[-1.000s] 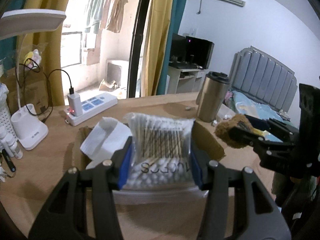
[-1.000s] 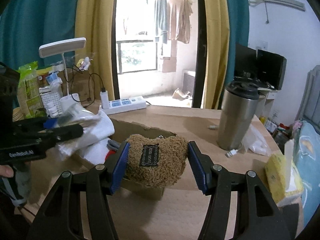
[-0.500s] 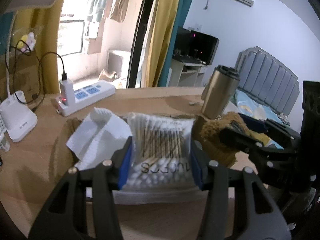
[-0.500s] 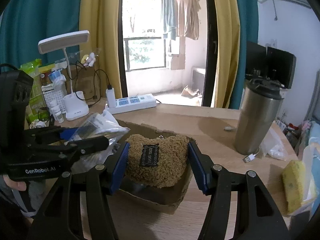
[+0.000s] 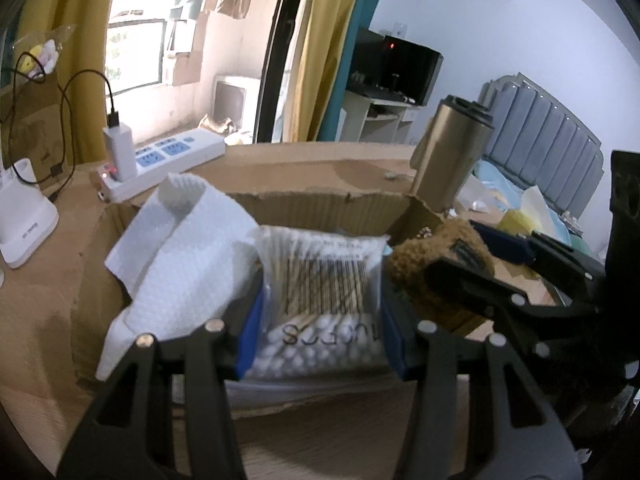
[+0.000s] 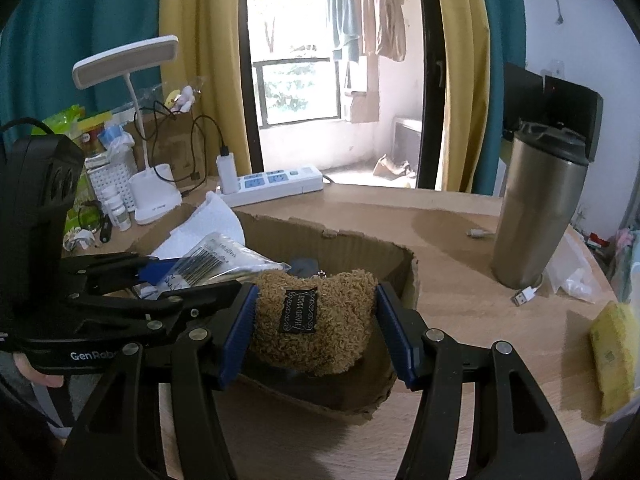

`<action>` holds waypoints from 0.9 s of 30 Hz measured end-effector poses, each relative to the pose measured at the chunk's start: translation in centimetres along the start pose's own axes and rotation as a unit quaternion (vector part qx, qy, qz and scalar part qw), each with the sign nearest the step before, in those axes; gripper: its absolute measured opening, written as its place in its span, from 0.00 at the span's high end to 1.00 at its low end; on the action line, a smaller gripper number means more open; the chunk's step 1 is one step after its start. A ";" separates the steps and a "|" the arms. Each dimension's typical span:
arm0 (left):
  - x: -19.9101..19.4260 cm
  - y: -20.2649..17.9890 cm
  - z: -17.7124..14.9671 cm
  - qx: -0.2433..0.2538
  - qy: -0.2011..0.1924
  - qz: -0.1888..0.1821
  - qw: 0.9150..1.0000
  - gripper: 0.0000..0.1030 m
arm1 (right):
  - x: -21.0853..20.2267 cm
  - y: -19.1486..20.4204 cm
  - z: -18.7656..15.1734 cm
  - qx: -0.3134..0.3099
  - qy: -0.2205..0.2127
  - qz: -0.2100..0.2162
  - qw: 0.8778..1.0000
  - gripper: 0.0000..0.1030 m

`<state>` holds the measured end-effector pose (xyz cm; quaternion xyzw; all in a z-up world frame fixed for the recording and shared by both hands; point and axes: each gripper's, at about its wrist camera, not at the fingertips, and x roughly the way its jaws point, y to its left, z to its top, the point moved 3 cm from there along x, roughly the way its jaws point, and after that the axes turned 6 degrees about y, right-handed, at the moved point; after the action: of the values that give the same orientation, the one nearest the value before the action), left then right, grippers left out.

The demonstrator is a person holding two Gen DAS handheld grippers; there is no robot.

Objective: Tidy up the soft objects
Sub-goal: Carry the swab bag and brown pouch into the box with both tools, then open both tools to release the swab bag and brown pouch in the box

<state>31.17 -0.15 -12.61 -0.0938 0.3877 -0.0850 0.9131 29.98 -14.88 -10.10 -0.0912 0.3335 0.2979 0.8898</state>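
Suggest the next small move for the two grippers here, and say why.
Probably lower both a little further into the cardboard box, then open. The left gripper is shut on a bag of cotton swabs and the right gripper on a brown plush pouch; both items hang over the box's open top, beside a white paper towel already lying inside.

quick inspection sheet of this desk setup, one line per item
surface: wooden desk.
job's things: bag of cotton swabs and brown plush over cardboard box; white paper towel in it.
clutter: steel tumbler, desk lamp, small bottles, yellow pack.
grippers: left gripper clamps the swabs, right gripper the plush.
cables: black cable to charger on power strip; loose USB plug.
surroundings: curtains, balcony door, hanging clothes.
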 end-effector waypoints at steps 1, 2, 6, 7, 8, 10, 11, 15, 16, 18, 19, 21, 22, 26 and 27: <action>0.2 0.0 -0.1 0.000 0.004 0.000 1.000 0.49 | 0.1 0.0 -0.1 0.001 0.003 0.000 1.000 0.40; 0.4 0.1 -0.1 -0.001 0.008 0.001 1.000 0.49 | 0.3 0.0 -0.2 0.002 0.006 0.000 1.000 0.40; 1.2 0.1 -0.5 -0.001 0.022 0.004 1.000 0.49 | 0.7 -0.2 -0.6 0.006 0.012 0.000 1.000 0.38; 1.3 0.1 -0.6 0.001 0.024 0.005 1.000 0.49 | 0.7 -0.3 -0.6 0.008 0.013 -0.002 1.000 0.37; 1.3 0.1 -0.7 0.001 0.024 0.006 1.000 0.49 | 0.8 -0.3 -0.7 0.009 0.014 -0.004 1.000 0.36; 1.2 0.0 -0.8 0.001 0.024 0.005 1.000 0.49 | 0.8 -0.5 -0.8 0.013 0.015 -0.007 1.000 0.36; 1.2 0.0 -0.8 0.001 0.025 0.004 1.000 0.48 | 0.8 -0.5 -0.9 0.014 0.015 -0.008 1.000 0.35; 0.9 -0.1 -0.8 0.000 0.023 0.003 1.000 0.41 | 0.5 -0.5 -1.0 0.015 0.013 -0.010 1.000 0.34; 0.7 -0.2 -0.8 0.000 0.021 0.000 1.000 0.38 | 0.4 -0.5 -1.0 0.015 0.011 -0.011 1.000 0.34; 0.2 -0.3 -0.7 0.000 0.015 -0.004 1.000 0.36 | 0.2 -0.4 -1.0 0.015 0.008 -0.012 1.000 0.33; 0.0 -0.3 -0.7 0.001 0.012 -0.003 1.000 0.35 | 0.2 -0.4 -1.1 0.016 0.007 -0.012 1.000 0.31; -0.3 -0.2 -0.7 -0.001 0.010 -0.005 1.000 0.34 | 0.0 -0.3 -1.1 0.015 0.005 -0.015 1.000 0.31; -0.4 -0.2 -0.8 -0.001 0.009 -0.005 1.000 0.34 | -0.1 -0.2 -1.2 0.013 0.006 -0.016 1.000 0.31; -1.1 -0.3 -0.8 0.004 0.002 -0.002 1.000 0.33 | -0.6 0.0 -1.2 0.011 0.003 -0.017 1.000 0.30; -1.4 -0.4 -0.8 0.006 0.001 0.000 1.000 0.33 | -0.8 0.0 -1.2 0.011 0.002 -0.017 1.000 0.30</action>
<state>29.57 -0.27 -12.09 -0.0882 0.3877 -0.0875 0.9134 28.87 -15.64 -10.51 -0.0880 0.3370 0.2785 0.8951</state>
